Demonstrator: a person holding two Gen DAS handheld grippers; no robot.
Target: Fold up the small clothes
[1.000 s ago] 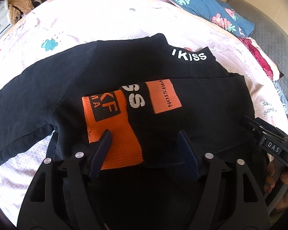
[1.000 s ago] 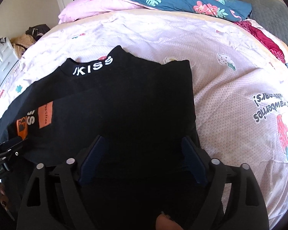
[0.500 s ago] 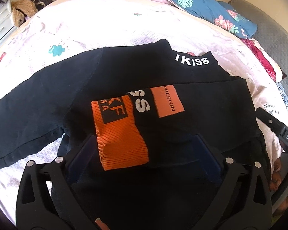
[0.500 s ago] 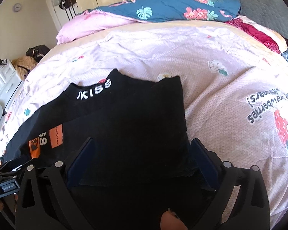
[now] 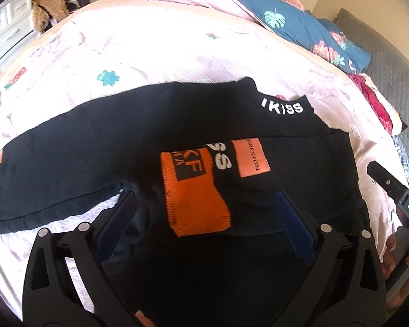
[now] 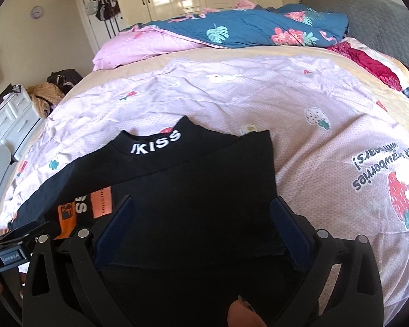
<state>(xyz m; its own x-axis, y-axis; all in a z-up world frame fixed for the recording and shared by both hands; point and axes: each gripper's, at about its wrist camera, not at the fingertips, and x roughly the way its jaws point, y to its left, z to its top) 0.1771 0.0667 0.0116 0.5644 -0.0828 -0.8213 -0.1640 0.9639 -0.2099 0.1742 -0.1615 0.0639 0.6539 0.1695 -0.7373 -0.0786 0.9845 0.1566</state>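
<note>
A black long-sleeved top (image 5: 122,141) with a white "KISS" collar (image 5: 282,108) lies flat on the bed. Its right sleeve is folded across the chest, with its orange cuff (image 5: 196,207) and an orange patch (image 5: 249,158) on top. Its left sleeve stretches out to the left. My left gripper (image 5: 201,218) is open and empty, low over the top's lower part. My right gripper (image 6: 201,226) is open and empty over the folded right side of the top (image 6: 204,179). Each gripper shows at the edge of the other's view.
The bed has a pale pink printed sheet (image 6: 259,95). A blue floral quilt (image 6: 259,27) and a pink quilt (image 6: 139,46) lie at the far end. White drawers (image 6: 11,114) with a heap of clothes stand at the left. A grey headboard (image 6: 368,13) is at the right.
Both grippers have opened wider and drawn back and up from the top, so more of the bed and room shows. The top lies as before.
</note>
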